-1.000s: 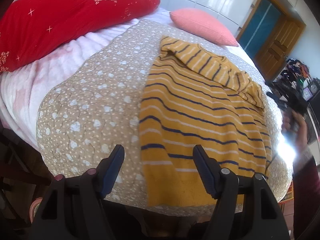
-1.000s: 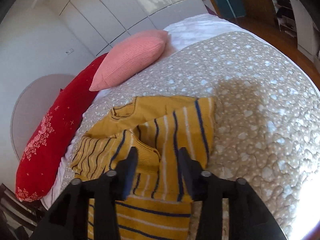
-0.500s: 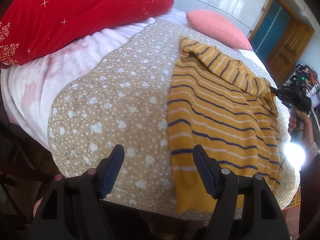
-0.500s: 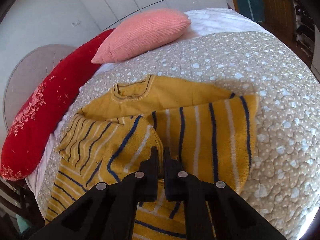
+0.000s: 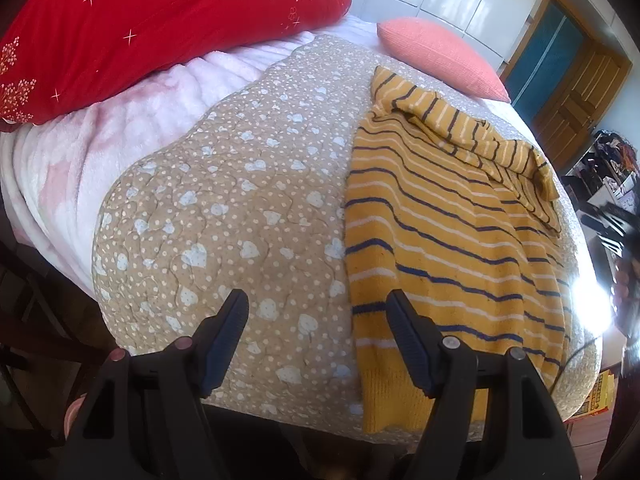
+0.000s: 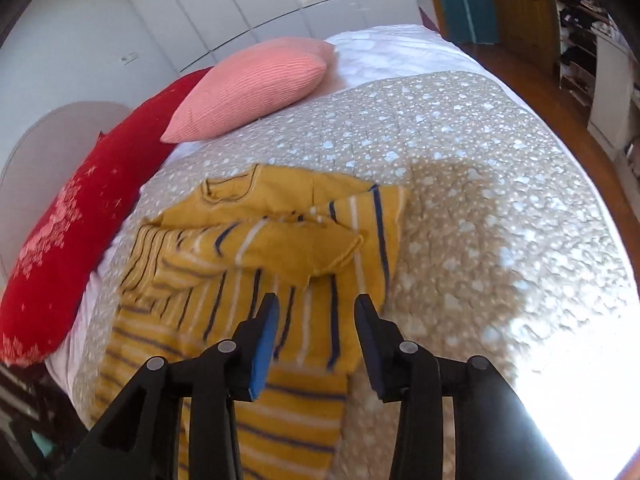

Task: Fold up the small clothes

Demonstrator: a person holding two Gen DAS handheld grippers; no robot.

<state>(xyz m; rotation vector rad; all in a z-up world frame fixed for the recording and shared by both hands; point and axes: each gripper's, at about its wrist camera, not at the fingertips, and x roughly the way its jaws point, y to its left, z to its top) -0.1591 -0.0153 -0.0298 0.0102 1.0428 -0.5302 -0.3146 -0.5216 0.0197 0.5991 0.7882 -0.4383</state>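
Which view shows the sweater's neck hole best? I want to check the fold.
The right wrist view: the neck hole lies open on the sweater, facing the camera. The left wrist view shows the sweater hem-first; its far end is bunched, the neck hole hidden.

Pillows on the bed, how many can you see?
2: a red pillow at the head of the bed, and a pink pillow beside it. Others may lie out of view.

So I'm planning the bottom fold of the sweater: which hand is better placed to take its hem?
Probably left. The left tool hangs open at the hem of the sweater. The right tool, opening with nothing between, hangs near the folded sleeve.
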